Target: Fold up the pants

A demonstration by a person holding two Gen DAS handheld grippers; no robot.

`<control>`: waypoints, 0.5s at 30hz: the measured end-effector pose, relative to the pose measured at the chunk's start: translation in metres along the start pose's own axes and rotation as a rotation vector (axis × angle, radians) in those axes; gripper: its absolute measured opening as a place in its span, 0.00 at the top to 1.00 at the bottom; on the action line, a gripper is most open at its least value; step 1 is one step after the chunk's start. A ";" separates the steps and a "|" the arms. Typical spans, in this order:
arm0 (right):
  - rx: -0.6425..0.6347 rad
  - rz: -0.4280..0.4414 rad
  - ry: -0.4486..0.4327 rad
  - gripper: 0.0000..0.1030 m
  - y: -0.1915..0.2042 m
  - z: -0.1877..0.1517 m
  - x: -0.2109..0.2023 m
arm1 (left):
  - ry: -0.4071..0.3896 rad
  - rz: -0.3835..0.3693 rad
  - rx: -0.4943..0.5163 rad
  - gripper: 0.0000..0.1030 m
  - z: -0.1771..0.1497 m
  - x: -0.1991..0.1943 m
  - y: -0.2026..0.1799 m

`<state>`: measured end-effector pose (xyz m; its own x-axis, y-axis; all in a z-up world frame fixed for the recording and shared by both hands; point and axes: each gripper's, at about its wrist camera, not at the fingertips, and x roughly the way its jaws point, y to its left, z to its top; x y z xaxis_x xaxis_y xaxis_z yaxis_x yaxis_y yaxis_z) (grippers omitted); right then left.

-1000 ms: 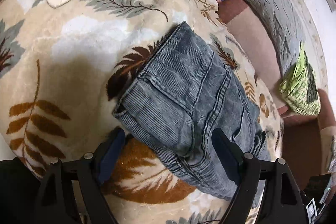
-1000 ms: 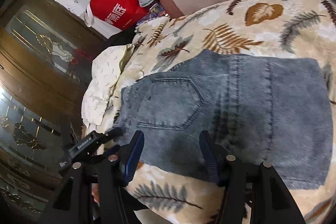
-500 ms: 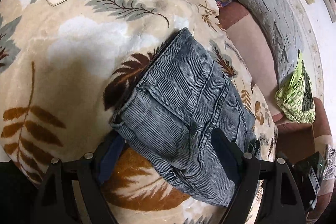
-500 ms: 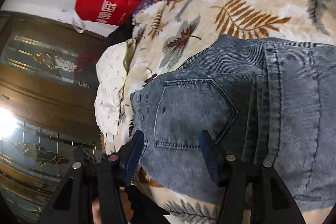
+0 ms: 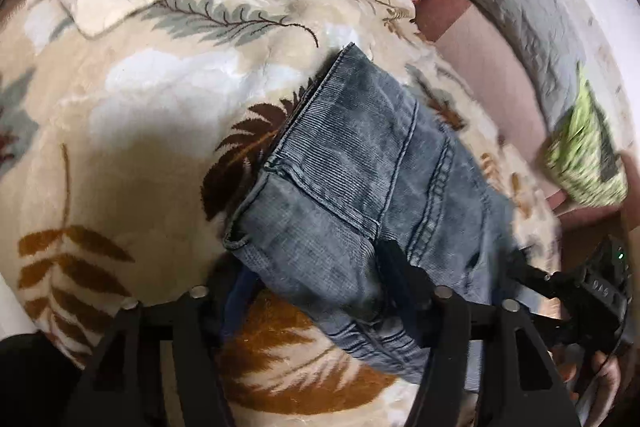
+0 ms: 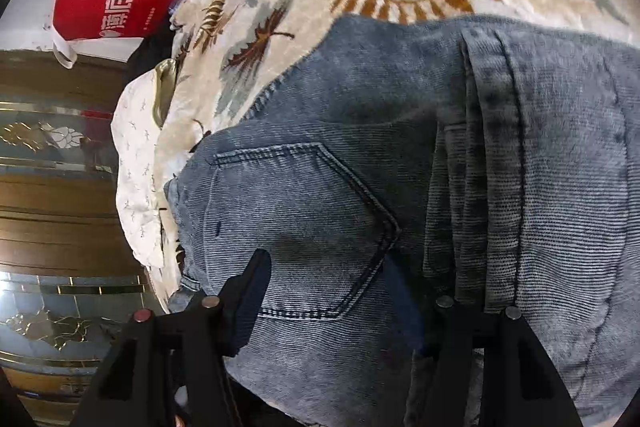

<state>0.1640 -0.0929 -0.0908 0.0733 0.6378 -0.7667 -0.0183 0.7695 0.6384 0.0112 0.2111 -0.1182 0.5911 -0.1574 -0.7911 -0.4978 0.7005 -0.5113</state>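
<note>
Closing in around the near corner of the pants (image 5: 360, 195), the left gripper (image 5: 316, 287) has been pulled narrower than a second ago, with cloth between its jaws. A firm pinch cannot be told yet. The right gripper (image 6: 336, 287) has been brought lower and nearer, jaws partly open over the back pocket, gripping nothing. The pants lie folded on the leafy blanket (image 5: 120, 131). A grab of this edge for another fold is probably being set up.

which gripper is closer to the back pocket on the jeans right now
Right. The right gripper straddles the back pocket, fingers over its lower part. The left gripper sits at the jeans' waistband corner, jaws just closing around the denim.
</note>
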 end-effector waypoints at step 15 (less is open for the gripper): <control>-0.069 -0.074 0.020 0.37 0.000 0.000 0.020 | -0.025 -0.024 0.061 0.88 0.006 -0.015 -0.026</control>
<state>0.1659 -0.0799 -0.1059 0.0566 0.5793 -0.8132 -0.0823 0.8144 0.5744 0.0192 0.1994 -0.0908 0.6185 -0.1579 -0.7698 -0.4439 0.7382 -0.5080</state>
